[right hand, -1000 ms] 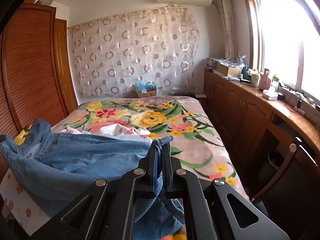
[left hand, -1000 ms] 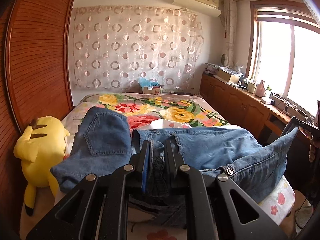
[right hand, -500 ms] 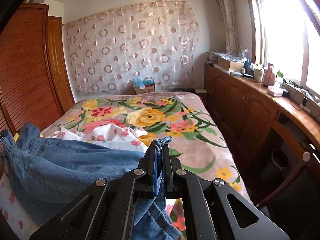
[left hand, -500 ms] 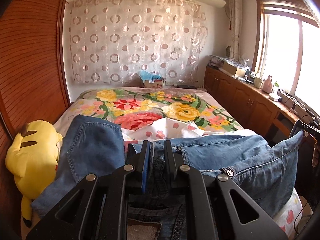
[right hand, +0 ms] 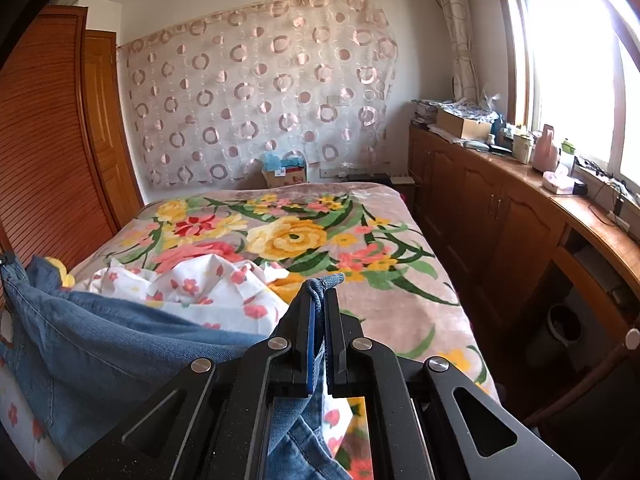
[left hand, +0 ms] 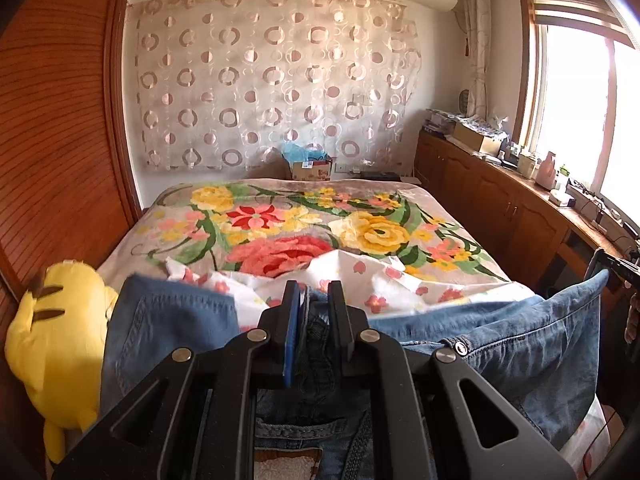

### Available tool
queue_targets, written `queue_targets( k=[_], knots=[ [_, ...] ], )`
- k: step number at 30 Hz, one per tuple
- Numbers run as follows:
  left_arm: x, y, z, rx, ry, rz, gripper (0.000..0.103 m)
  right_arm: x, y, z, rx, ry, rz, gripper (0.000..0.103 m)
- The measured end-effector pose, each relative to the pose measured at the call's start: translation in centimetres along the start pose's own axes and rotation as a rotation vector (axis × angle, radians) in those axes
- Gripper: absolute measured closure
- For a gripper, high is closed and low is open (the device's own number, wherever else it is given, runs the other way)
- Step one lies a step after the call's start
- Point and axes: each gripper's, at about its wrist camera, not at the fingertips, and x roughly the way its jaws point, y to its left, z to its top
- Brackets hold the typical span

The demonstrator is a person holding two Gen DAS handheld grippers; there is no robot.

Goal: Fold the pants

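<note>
I have the left gripper clamped on a thick bunch of the jeans and the right gripper pinched tight on a thin edge; they hang stretched over the near end of the bed, no fold laid yet

Window glare right; edges bent, perhaps soft.
</note>
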Motion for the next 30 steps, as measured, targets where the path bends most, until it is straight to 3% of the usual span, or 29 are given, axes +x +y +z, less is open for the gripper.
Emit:
queue_targets(
  k=[7,14,17,22,24,26,30],
  knots=[
    [4.9,0.0,0.4,0.014,0.064,0.024,0.088,3.9,0.4,0.2,-0.004,0.06,-0.044,0.1],
    [6.3,0.2,-1.1,0.034,0.117,0.049,0.086,6.0,1.5,0.4,-0.008,0.125,-0.044,0.1],
    [5.7,0.6,-1.1,0.019,0.12,0.039,0.067,6.0,1.4,0.7,0.01,0.13,-0.037,0.1],
    [4.2,0.5,-1.3,0.025,0.102,0.011,0.05,5.5,1.2,1.7,0.021,0.115,-0.055,0.092],
    [3.6,0.4,-1.5,0.021,0.094,-0.013,0.026,5.1,1.4,1.8,0.009,0.106,-0.079,0.077],
    [3.1,0.0,-1.9,0.023,0.088,-0.035,0.023,4.4,1.6,2.1,0.003,0.086,-0.102,0.067],
    [2.6,-1.3,-2.8,0.063,0.1,-0.049,0.023,2.9,2.8,2.2,-0.018,0.056,-0.071,0.062]
  ],
)
